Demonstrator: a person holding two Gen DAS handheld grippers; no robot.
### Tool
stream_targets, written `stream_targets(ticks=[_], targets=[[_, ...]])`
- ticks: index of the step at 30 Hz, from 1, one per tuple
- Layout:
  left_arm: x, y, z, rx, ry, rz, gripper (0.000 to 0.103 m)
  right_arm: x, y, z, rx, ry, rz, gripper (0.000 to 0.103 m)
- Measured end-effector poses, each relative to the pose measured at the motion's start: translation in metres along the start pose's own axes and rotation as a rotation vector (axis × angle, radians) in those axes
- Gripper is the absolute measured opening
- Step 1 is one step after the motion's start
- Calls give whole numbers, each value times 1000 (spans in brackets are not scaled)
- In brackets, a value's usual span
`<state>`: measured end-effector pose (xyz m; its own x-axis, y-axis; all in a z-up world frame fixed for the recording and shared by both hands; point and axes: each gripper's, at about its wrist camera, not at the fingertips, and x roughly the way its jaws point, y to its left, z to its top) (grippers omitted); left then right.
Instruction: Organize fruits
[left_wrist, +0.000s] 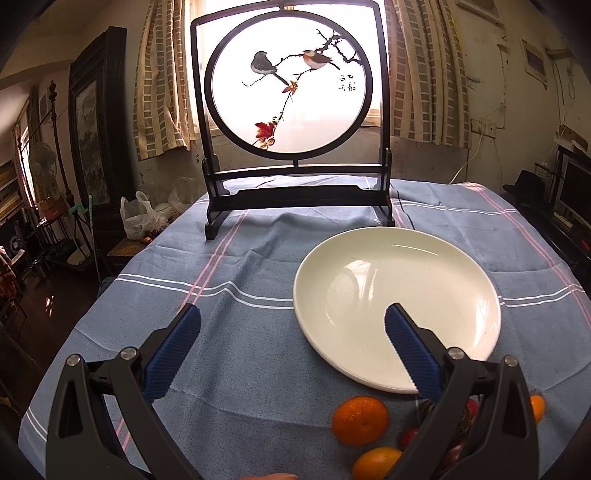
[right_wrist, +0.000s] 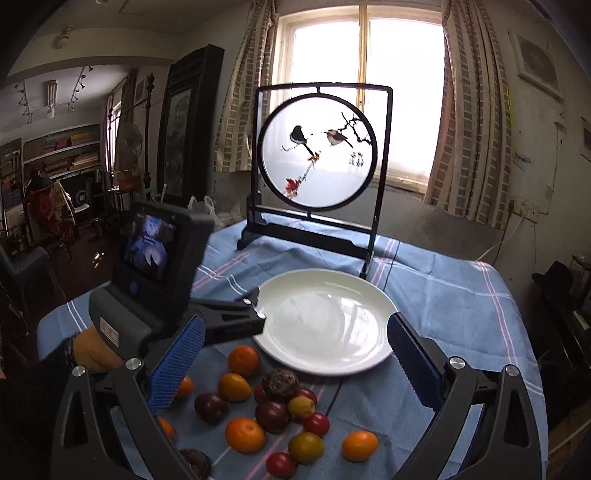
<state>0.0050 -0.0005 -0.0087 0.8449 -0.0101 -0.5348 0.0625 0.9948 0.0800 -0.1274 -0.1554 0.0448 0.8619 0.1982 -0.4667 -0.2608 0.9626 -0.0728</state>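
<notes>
Right wrist view: right gripper (right_wrist: 295, 354) hangs over the fruit pile, jaws spread wide, holding nothing.
Left wrist view: left gripper (left_wrist: 291, 350) is spread wide too, empty, with one blue pad over the plate's near rim.
Plate: one white plate (right_wrist: 321, 321), bare, on the blue striped cloth (right_wrist: 443, 295) covering the counter; at 12 o'clock from the fruit.
Oranges: five in the right wrist view, the nearest to the plate (right_wrist: 243, 360) just beside its rim at 7 o'clock.
Red tomatoes: about four, small, one (right_wrist: 316, 424) mid-pile.
Dark plums: two (right_wrist: 272, 416).
Yellow-green fruits: two (right_wrist: 306, 447).
Brown scaly fruits: two (right_wrist: 280, 384).
Bird screen: one (right_wrist: 317, 155), upright, at 12 o'clock beyond the plate.
</notes>
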Motion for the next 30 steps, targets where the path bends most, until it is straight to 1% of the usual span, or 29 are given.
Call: stream_targets(ticks=[3, 6, 8, 12, 15, 16, 21, 24, 26, 30], targets=[[-4, -1, -1, 6, -22, -16, 98, 4, -14, -18, 29, 34, -39, 99], [-8, -4, -1, 22, -38, -27, 98, 8, -26, -30, 74, 62, -28, 99], [-10, -5, -1, 26, -32, -38, 98, 13, -33, -36, 105, 81, -30, 99], [-13, -5, -2, 26, -21, -41, 98, 18, -41, -46, 173, 100, -13, 99], [-17, -6, -5, 35, -19, -50, 98, 19, -46, -51, 217, 134, 32, 99], [-20, -6, -6, 40, -20, -53, 98, 20, -47, -52, 223, 148, 30, 99], [-31, -6, -10, 55, -23, -79, 98, 13, -46, -56, 210, 153, 13, 99], [-40, -7, -14, 83, -27, -83, 98, 5, -40, -58, 179, 138, 2, 99], [-45, -7, -16, 92, -26, -86, 98, 3, -37, -60, 164, 143, -7, 99], [-54, -1, -24, 109, 9, -130, 98, 2, -30, -65, 152, 173, 10, 99]])
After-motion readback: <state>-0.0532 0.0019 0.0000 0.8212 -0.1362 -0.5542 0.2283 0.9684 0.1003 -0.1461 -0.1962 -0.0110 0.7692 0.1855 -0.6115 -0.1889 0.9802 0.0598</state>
